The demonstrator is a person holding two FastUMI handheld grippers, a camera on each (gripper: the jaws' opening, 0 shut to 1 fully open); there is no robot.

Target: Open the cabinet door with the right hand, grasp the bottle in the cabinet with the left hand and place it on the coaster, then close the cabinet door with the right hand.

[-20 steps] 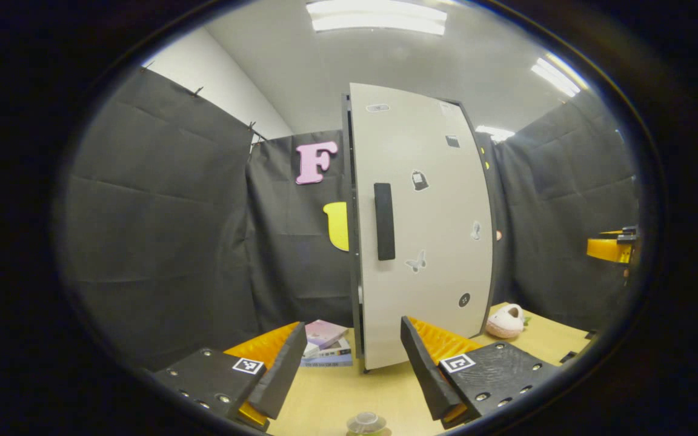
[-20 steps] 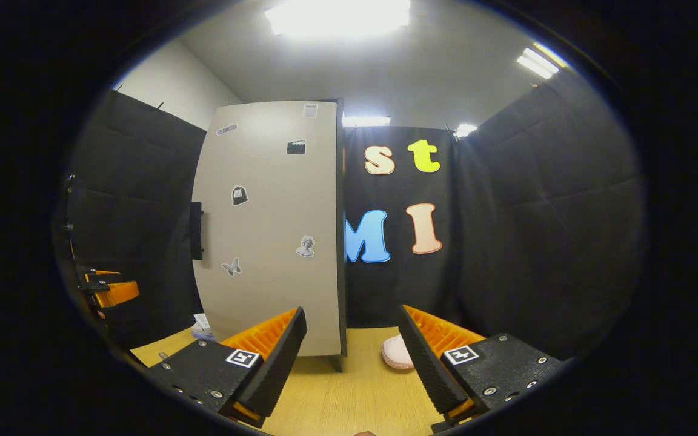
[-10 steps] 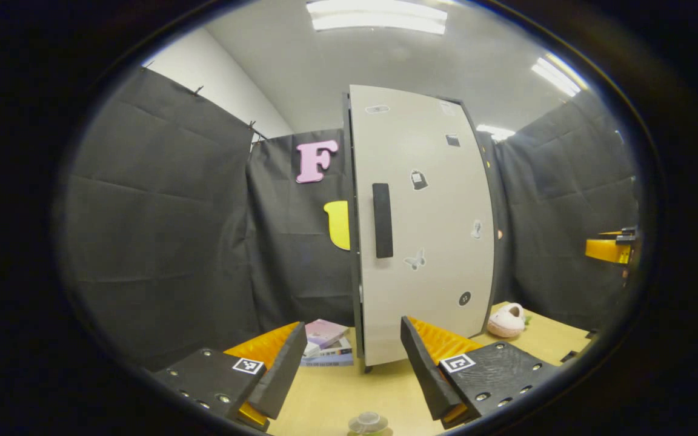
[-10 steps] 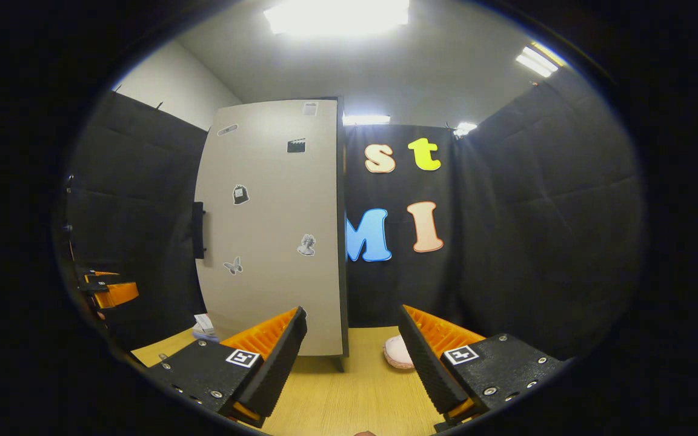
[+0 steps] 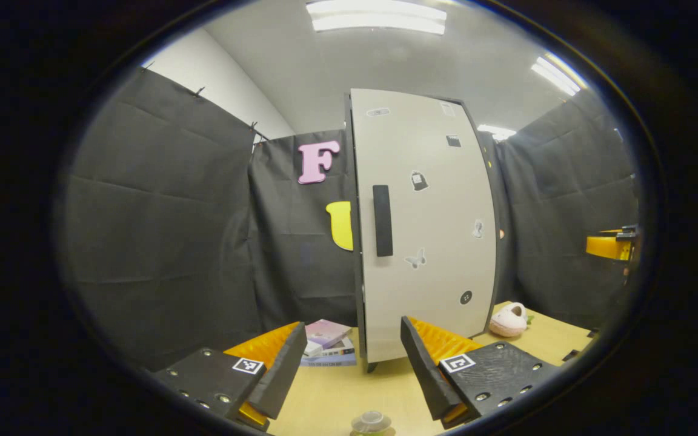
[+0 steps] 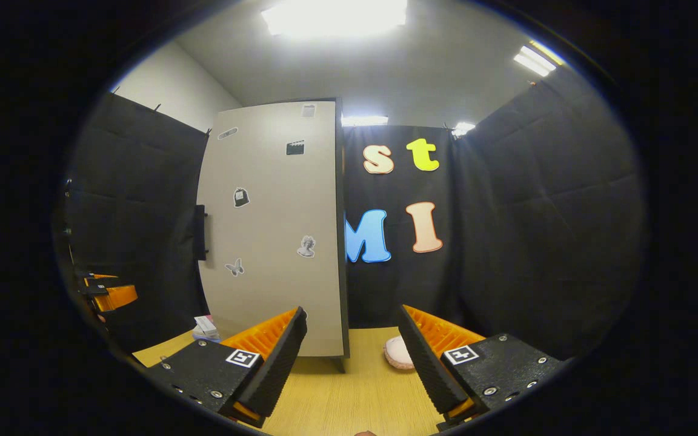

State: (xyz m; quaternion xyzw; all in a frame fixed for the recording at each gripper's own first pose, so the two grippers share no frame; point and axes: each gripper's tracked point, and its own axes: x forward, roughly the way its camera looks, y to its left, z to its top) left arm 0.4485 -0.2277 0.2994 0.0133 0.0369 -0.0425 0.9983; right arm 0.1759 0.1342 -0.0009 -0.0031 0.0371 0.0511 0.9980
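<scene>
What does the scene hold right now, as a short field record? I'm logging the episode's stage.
cabinet door: shut, dark handle on its left edge
left gripper: open, holding nothing, back from the door
right gripper: open, holding nothing, not at the handle
bottle: not visible, door shut
table: light wood
beside cabinet: books on one side, pink slipper on the other
</scene>
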